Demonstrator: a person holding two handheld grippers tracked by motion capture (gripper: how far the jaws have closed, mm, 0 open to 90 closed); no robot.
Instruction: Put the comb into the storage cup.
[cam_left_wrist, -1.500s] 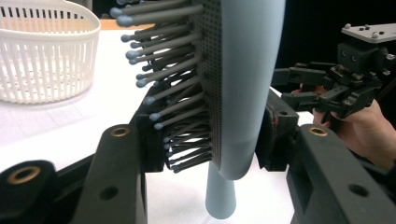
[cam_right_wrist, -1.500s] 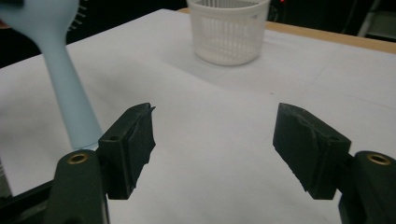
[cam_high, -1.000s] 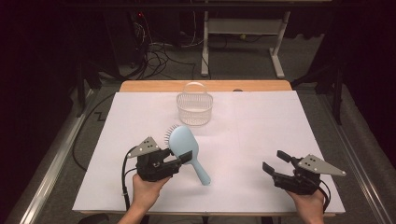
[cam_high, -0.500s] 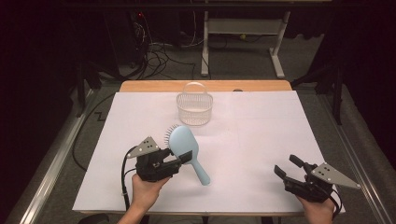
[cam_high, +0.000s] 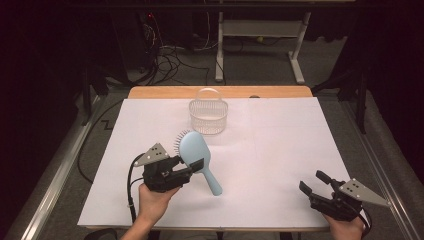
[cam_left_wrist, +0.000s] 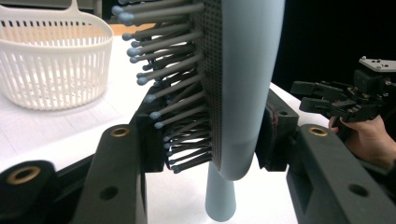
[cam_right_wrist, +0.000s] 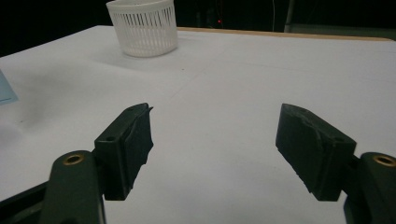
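My left gripper (cam_high: 193, 168) is shut on a light blue hairbrush (cam_high: 194, 148), clamped across the lower part of its head. The brush stands on edge, its bristles facing left and its handle (cam_high: 214, 183) slanting to the white sheet. In the left gripper view the black pads press the bristle side and the smooth back of the brush (cam_left_wrist: 245, 88). My right gripper (cam_high: 314, 183) sits low near the front right corner, open, with nothing between its jaws (cam_right_wrist: 215, 140).
A white slotted basket (cam_high: 208, 114) with a hoop handle stands at the back middle of the white-covered table (cam_high: 280, 145); it also shows as the basket (cam_left_wrist: 51, 60) and basket (cam_right_wrist: 144, 25). Dark floor, cables and a desk frame lie beyond the table.
My right gripper has moved right and toward the front edge of the table, sinking a little. The left gripper and the brush have stayed put.
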